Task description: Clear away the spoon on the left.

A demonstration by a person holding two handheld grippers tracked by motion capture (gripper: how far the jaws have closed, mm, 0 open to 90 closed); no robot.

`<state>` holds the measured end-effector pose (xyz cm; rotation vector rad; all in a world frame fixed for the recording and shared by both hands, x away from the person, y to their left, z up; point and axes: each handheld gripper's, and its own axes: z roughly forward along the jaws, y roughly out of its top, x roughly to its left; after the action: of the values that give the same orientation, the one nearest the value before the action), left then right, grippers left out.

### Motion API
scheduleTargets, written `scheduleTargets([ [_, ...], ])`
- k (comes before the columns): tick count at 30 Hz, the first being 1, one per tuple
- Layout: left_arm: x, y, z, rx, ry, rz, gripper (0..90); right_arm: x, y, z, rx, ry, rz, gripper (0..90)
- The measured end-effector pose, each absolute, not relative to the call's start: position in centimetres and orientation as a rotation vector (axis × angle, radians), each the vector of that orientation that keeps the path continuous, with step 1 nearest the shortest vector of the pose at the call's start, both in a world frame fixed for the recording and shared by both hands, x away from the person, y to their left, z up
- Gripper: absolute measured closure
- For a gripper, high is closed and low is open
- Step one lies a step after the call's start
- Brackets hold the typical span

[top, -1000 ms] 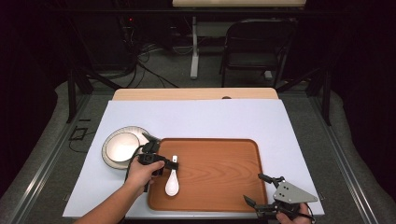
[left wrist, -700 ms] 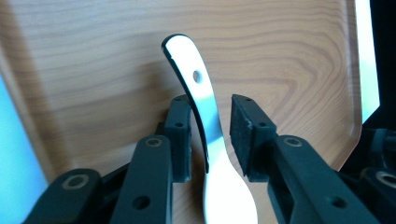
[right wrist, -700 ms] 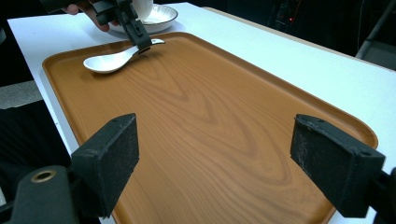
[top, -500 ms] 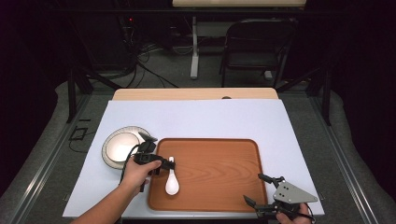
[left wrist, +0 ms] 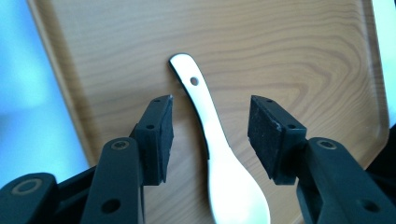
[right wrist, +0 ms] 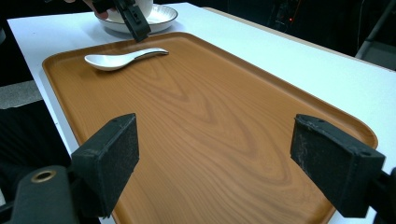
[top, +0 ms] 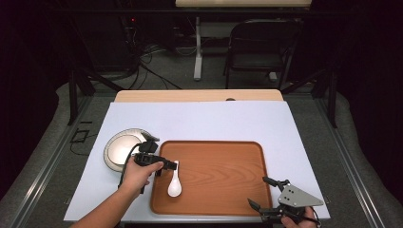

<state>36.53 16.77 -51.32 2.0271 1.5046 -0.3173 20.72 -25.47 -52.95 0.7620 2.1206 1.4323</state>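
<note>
**Spoon lying loose in the wooden tray, both grippers spread wide**

The white ceramic spoon (top: 173, 183) lies flat on the wooden tray (top: 223, 190), close to the tray's left rim, its bowl toward the near edge of the bench (top: 214, 121) and its handle pointing toward the far edge. The handle has a small hole near its tip, plain in the left gripper view.

The left gripper (top: 166, 165) hangs over the spoon's handle with its jaws wide apart. In the left gripper view the spoon (left wrist: 219, 154) runs up between the two black pads (left wrist: 161, 135), and there is a clear gap on either side; neither pad touches it. The person's left hand (top: 138, 173) reaches in over the tray's left rim.

Just beyond that hand, near the left edge of the bench, sits a white bowl on a plate (top: 119, 147).

The right gripper (top: 266, 194) is at the near right corner of the tray, well apart from the spoon, jaws spread wide with nothing between them. Its own view looks across the bare tray (right wrist: 210, 121) toward the spoon (right wrist: 121, 58) and the left gripper (right wrist: 133, 18) at the far end.
</note>
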Motion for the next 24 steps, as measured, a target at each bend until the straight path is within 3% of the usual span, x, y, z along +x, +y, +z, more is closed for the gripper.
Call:
scheduleTargets([
  [7, 35.9, 17.0, -49.0, 2.090, 1.439, -0.127, 48.1, 20.7, -25.5, -52.9, 0.762, 2.121, 1.431, 14.9],
  [24, 33.7, 21.2, -45.5, 2.087, 1.419, 0.117, 45.6, 20.8, -25.4, -53.0, 0.767, 2.125, 1.430, 14.9],
])
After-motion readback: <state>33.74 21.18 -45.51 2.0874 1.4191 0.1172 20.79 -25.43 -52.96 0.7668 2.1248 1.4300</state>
